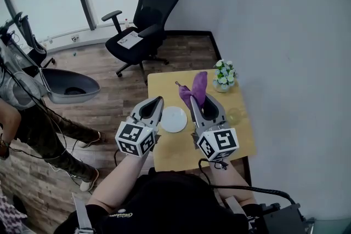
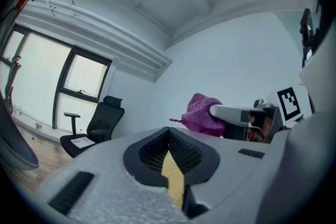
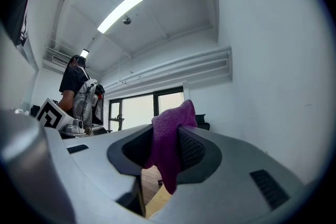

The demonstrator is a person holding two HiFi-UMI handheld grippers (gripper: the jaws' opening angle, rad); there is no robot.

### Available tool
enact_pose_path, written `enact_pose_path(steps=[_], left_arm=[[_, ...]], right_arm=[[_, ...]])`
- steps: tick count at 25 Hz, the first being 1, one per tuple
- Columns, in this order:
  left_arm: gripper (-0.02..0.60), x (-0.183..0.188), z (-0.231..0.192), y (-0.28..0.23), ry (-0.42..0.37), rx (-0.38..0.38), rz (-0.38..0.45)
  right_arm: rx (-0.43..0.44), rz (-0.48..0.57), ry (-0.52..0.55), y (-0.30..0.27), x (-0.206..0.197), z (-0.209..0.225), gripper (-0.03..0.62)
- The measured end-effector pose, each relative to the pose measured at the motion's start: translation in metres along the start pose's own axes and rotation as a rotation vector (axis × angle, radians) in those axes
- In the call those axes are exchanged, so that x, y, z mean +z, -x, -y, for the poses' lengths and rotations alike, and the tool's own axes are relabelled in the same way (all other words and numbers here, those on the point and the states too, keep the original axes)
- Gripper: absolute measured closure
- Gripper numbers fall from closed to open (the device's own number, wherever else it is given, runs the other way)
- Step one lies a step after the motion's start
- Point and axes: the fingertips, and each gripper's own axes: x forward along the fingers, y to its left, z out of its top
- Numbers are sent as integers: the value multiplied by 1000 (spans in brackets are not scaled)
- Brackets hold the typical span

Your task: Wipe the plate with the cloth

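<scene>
A round white plate [image 1: 174,119] lies on the small wooden table [image 1: 181,153], just right of my left gripper [image 1: 158,101]. That gripper is held above the table's left edge, its jaws together with nothing between them [image 2: 169,136]. My right gripper [image 1: 197,100] is raised over the table's middle, right of the plate, shut on a purple cloth [image 1: 196,88]. The cloth sticks up past the jaw tips and hangs down between them [image 3: 167,149]. In the left gripper view the cloth [image 2: 202,113] shows at the end of the right gripper [image 2: 231,113].
A small pot of white flowers [image 1: 224,75] stands at the table's far right corner, and a clear glass [image 1: 233,116] near the right edge. A black office chair [image 1: 143,30] stands beyond the table. A person [image 1: 22,118] stands at the left on the wooden floor.
</scene>
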Motion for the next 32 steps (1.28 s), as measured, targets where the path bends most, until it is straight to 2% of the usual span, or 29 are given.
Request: enact_pose_path(steps=[6,32], left_arm=[[577,2,-8,-13,6,3,-12],[577,-4,-9,-12,32,-5,-25]], right_arm=[[10,-16,-4,-15,-1,8,477],[15,-51,7,-12,-9,6,477]])
